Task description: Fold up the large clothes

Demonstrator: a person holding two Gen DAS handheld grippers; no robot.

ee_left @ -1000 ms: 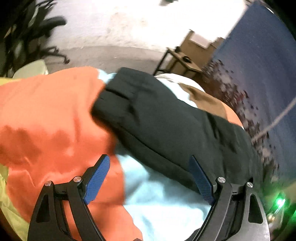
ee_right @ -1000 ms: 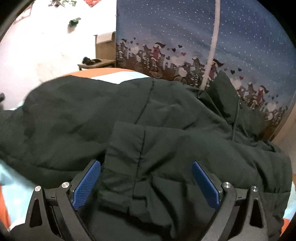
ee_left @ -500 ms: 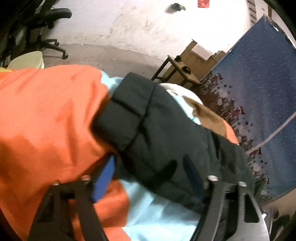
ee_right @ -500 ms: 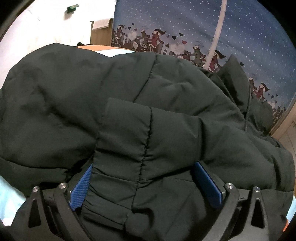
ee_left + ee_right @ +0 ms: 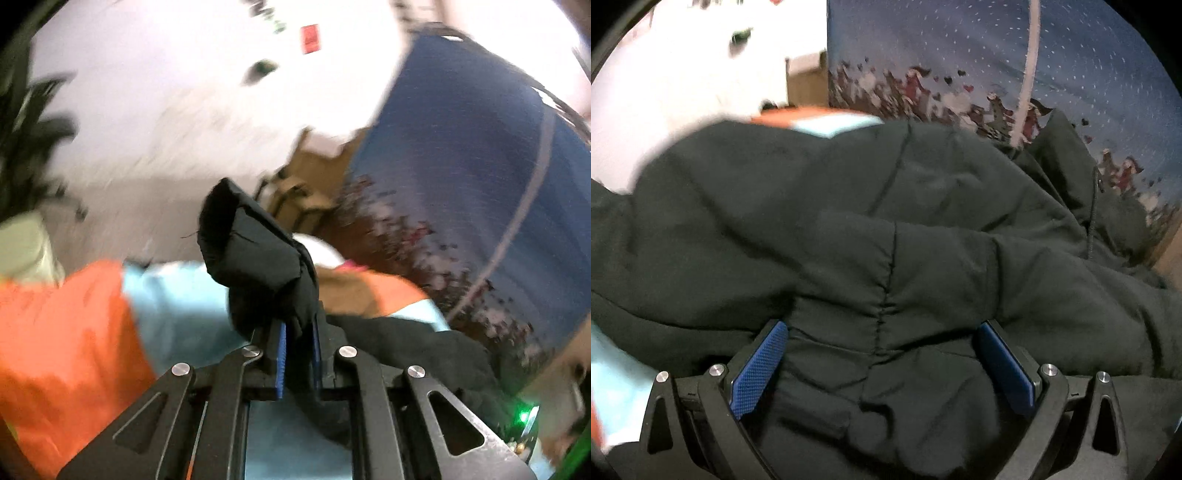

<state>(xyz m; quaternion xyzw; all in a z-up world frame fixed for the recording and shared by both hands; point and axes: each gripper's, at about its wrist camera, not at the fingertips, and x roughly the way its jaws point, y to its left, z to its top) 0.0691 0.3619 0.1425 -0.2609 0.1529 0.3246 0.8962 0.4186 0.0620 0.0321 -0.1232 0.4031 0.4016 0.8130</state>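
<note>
On the orange and light-blue bed cover (image 5: 66, 332), a black jacket (image 5: 886, 221).
Left gripper (image 5: 298, 345) fingers have just closed, pinching its sleeve (image 5: 255, 258); right gripper (image 5: 886, 363) fingers stand wide apart around jacket fabric, not pressing.

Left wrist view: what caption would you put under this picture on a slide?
Left gripper, jaws just closed on the dark jacket's sleeve, holds it above the orange and light-blue bedding.

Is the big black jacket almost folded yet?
Not yet. Nothing looks folded: the black jacket lies bunched on the orange and blue cover. In hand: the left gripper just closed on a sleeve end; the right gripper straddles a cuff, jaws open. All folds remain.
</note>
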